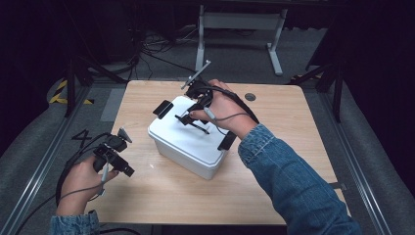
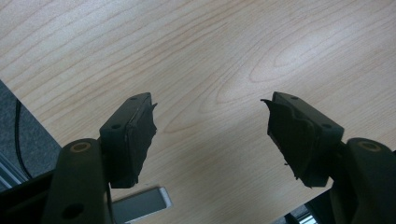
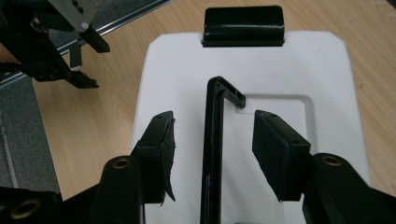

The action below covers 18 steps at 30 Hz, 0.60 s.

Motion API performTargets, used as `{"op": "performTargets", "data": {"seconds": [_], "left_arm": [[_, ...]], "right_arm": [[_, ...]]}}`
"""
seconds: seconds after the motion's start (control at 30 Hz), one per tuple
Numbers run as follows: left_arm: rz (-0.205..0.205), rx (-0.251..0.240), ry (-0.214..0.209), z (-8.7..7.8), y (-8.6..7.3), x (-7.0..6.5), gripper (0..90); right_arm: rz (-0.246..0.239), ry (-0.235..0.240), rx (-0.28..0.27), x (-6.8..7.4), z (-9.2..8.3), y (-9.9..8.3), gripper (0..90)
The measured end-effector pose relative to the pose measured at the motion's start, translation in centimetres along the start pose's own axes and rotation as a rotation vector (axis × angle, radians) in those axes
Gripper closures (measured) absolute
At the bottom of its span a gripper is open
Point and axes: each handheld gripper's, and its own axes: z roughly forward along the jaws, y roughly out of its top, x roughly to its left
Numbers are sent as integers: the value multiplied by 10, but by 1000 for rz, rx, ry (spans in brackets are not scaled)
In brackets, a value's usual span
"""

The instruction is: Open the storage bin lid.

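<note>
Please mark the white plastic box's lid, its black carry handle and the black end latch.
White plastic box lid (image 3: 299,65), right gripper view, bare top beside the handle recess.
Black carry handle (image 3: 214,140), right gripper view, the bar standing between the open jaws.
Black end latch (image 3: 243,24), right gripper view, middle of the clip.

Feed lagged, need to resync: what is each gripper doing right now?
Left gripper: open, holding nothing, above the bare table.
Right gripper: open, pads astride the raised black handle of the white box, not pressing it.
</note>
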Motion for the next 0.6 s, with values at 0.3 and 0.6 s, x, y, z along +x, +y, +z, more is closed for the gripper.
{"op": "performTargets", "data": {"seconds": [0.3,0.6], "left_arm": [[-5,1,-3,1,-1,2,322],[-5,0,-7,2,-1,4,322]], "right_arm": [[-13,-16,96,0,23,-5,603],[-20,-60,150,4,27,-5,797]]}}
